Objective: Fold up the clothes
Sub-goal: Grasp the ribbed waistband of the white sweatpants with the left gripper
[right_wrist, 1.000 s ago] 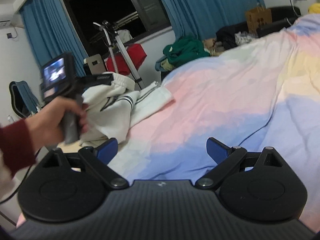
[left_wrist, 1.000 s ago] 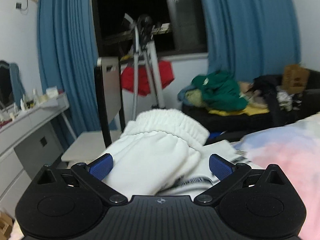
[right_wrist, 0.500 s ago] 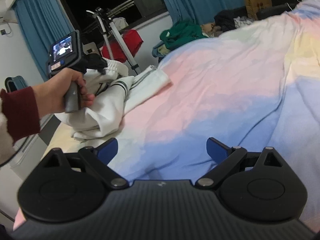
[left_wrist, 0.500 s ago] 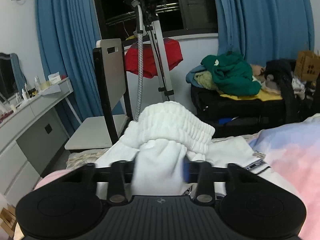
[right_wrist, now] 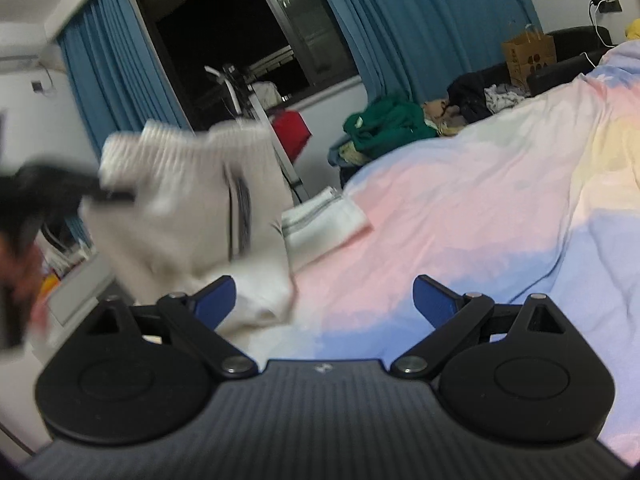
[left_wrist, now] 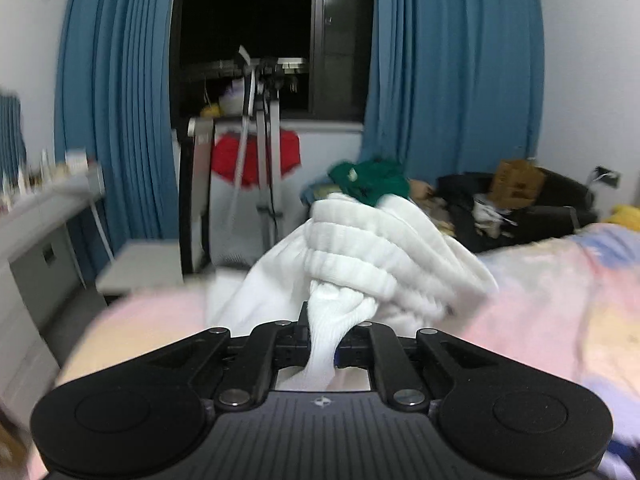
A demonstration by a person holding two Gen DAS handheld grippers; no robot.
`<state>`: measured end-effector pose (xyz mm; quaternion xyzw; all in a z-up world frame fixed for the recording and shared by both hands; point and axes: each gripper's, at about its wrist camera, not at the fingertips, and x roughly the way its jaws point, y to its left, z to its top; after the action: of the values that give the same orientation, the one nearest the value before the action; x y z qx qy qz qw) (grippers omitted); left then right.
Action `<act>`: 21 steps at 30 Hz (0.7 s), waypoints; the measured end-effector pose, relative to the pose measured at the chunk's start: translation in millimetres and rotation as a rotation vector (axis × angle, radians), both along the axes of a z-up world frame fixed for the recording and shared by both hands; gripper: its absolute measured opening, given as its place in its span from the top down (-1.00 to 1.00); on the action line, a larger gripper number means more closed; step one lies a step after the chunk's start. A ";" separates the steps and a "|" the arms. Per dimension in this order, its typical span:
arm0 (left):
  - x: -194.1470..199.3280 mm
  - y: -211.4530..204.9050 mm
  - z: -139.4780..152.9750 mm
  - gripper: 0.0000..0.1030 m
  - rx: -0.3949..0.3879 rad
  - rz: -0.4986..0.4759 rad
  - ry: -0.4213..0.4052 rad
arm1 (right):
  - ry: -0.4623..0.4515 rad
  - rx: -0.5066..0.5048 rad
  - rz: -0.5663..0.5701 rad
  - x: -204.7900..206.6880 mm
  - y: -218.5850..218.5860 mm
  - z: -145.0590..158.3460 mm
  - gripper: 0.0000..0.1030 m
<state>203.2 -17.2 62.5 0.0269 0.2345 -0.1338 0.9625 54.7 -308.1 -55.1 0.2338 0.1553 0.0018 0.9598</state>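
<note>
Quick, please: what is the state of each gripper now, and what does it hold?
Left gripper: closing, fingers pinching the white ribbed knit garment.
Right gripper: open, holding nothing.

a home bedroom at night: a bed (right_wrist: 460,208) with pastel bedding, blue curtains (left_wrist: 452,64) framing a dark window (left_wrist: 244,28), a heap of clothes (right_wrist: 384,124), a chair (left_wrist: 148,264).

The garment (left_wrist: 360,248) hangs bunched in front of the left gripper (left_wrist: 322,340), above the near corner of the bed (left_wrist: 560,300). Behind it stands a chair (left_wrist: 196,200), with a counter (left_wrist: 48,208) to its left. A clothes pile (right_wrist: 384,124) lies beyond the bed's far edge.
</note>
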 end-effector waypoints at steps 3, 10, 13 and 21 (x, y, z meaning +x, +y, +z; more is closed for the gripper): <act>-50.2 25.1 -29.8 0.83 -0.077 0.005 0.085 | -0.028 0.000 0.019 -9.2 3.2 8.7 -0.88; -98.2 76.3 -95.5 0.81 -0.144 0.066 0.201 | 0.019 -0.010 0.086 -21.4 14.1 11.2 -0.88; -108.5 88.2 -104.4 0.77 -0.140 0.058 0.208 | 0.097 0.021 0.118 -13.1 17.6 -2.0 -0.88; -117.4 70.7 -114.9 0.73 -0.093 0.061 0.165 | 0.282 0.024 0.098 25.4 31.1 -46.3 -0.42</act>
<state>85.9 53.5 -52.4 -0.0359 0.3072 -0.1167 0.9438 80.2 -277.0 -101.5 0.2354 0.2997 0.0174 0.9244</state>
